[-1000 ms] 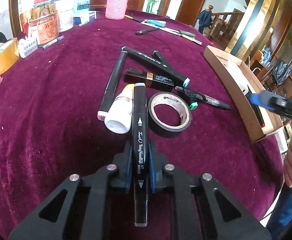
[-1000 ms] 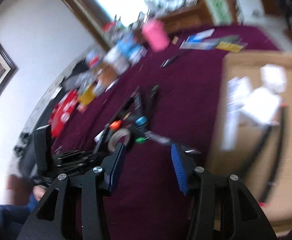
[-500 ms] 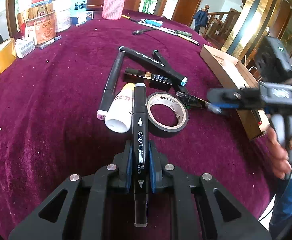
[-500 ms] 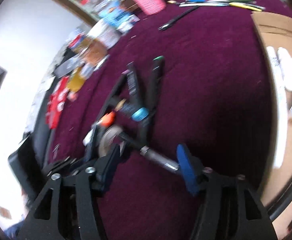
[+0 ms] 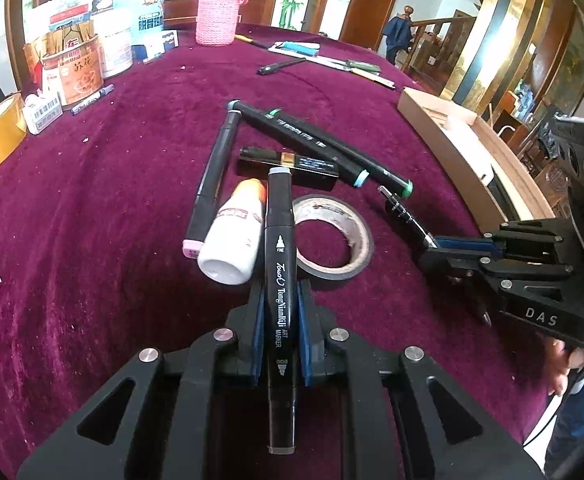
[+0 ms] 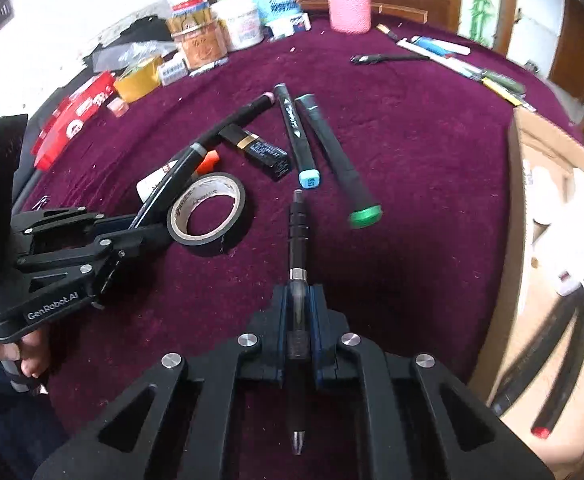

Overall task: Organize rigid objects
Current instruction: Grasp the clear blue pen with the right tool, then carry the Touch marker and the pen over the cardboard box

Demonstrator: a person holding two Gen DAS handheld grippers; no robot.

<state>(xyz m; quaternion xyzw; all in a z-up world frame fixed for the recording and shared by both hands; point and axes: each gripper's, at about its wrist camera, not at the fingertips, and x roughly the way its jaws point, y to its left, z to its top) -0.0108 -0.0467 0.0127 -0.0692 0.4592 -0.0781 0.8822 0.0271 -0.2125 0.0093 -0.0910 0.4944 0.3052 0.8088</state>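
Maroon cloth: covers the counter (image 5: 92,220).
Left gripper (image 5: 279,312): lower centre of its view, clamped on a black art marker (image 5: 279,280).
Loose items: white bottle (image 5: 234,240), tape roll (image 5: 334,236) and three markers (image 5: 308,136) lie mid-frame.
Right gripper (image 6: 297,320): lower centre of its view, clamped on a black pen (image 6: 298,240).
Cardboard box (image 6: 524,240): right edge, holding pens.

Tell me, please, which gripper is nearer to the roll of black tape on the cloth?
Left. The left gripper, shut on a black marker, sits right at the edge of the tape roll. The right gripper, shut on a pen, stands off to the roll's other side, apart from it.
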